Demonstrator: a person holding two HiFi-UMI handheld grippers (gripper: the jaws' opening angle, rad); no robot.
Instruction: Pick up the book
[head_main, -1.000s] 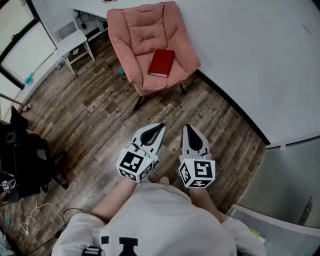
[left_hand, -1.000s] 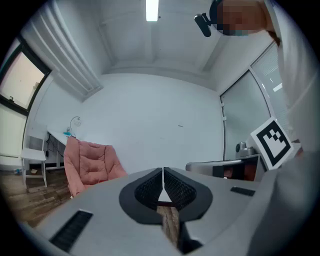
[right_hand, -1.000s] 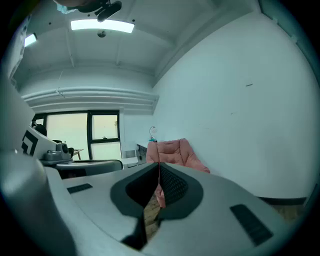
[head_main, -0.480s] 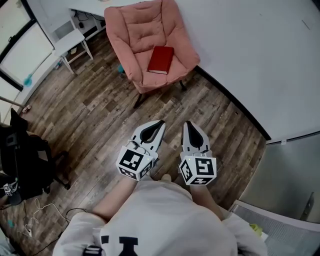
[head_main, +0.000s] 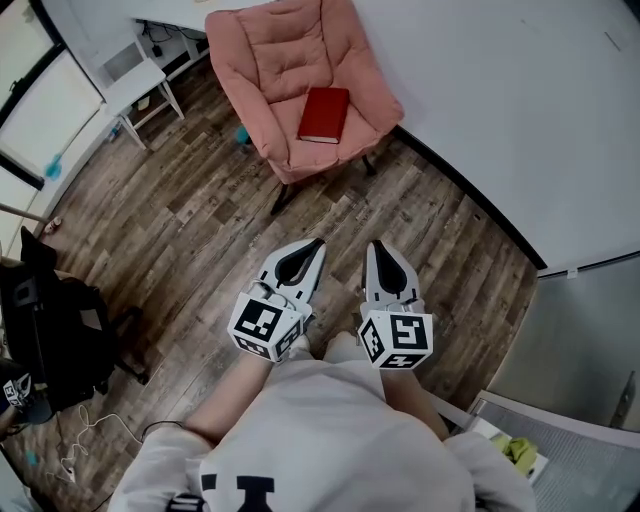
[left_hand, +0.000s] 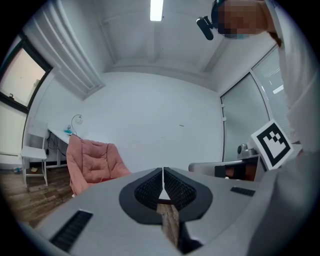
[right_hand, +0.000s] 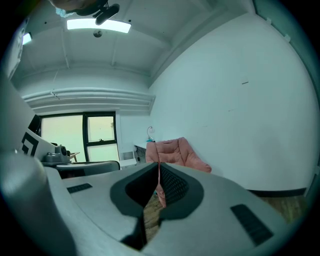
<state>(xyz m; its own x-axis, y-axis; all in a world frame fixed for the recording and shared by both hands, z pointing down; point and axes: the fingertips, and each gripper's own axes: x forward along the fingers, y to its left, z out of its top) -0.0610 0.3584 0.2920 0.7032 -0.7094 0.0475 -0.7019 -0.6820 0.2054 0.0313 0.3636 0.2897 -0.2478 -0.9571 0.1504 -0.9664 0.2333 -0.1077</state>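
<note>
Presently both empty: left gripper (head_main: 316, 245) and right gripper (head_main: 376, 247), jaws pressed together, over wood floor (head_main: 200, 220). Red book (head_main: 324, 114) lies flat on pink armchair (head_main: 262, 60) seat, well ahead. Likely stiff, fairly light; cushion yields, so pinch the near edge.

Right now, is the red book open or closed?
Closed: the book lies flat on the armchair seat, only its cover showing.

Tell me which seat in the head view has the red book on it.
The pink armchair at the top of the view: the red book lies flat on its cushion. The black chair at the left and the white stool show none.
</note>
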